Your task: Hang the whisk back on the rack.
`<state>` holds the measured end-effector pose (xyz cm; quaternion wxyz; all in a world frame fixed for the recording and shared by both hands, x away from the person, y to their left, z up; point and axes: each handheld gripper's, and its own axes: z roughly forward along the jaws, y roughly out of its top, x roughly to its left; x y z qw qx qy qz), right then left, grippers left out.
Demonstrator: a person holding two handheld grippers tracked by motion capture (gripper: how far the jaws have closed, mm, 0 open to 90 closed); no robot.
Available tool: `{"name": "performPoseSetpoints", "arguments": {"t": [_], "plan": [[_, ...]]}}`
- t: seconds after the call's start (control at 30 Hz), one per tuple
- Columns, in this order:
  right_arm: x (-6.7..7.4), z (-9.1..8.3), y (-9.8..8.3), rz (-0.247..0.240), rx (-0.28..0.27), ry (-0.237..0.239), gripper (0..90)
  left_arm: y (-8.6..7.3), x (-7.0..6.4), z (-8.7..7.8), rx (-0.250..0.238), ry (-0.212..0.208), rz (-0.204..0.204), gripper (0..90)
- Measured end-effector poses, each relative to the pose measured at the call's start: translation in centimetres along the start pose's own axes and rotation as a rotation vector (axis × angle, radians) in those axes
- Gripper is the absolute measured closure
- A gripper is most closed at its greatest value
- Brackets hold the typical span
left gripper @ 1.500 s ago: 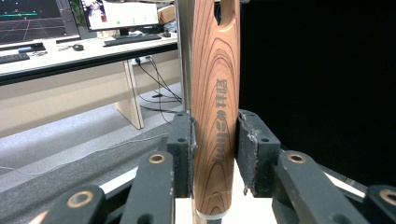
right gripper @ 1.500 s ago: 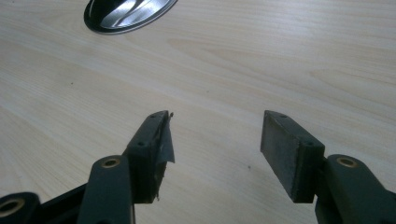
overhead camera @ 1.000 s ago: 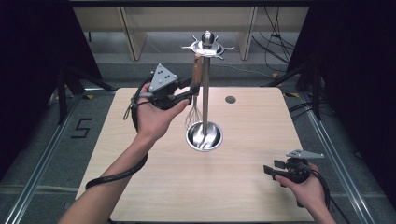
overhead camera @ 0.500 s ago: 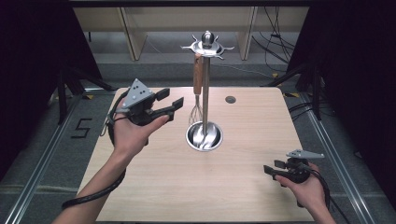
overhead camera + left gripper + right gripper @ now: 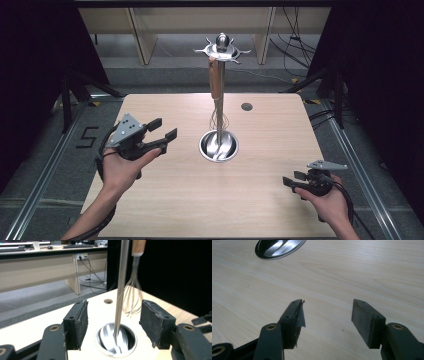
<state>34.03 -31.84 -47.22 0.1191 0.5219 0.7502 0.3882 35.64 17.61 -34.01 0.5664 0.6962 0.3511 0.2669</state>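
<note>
Whisk (image 5: 217,95) hangs from the stand (image 5: 220,145). We hold both grippers, left (image 5: 161,136) and right (image 5: 291,180), with fingers spread and empty. We judge a slow, level retreat best, clear of the pole.

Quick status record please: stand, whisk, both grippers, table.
stand: metal utensil stand upright, round base mid-table
whisk: wooden-handled whisk hanging from the stand's top hooks
left gripper: left gripper open, empty, held left of the stand, facing it
right gripper: right gripper open, empty, low near the table's right front
table: wooden table, small round hole behind the stand
</note>
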Motion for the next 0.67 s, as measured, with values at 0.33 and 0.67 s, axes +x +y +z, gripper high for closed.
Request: {"name": "performPoseSetpoints", "arguments": {"t": [0.33,0.67], "plan": [[0.1,0.0,0.0,0.007,0.006,-0.001,43.1,-7.1,1.5,-1.1,0.103,0.057,-0.014,39.0],[-0.2,-0.1,0.1,-0.046,0.002,-0.021,43.1,-12.3,2.7,-1.3,0.205,0.053,-0.008,38.2]]}}
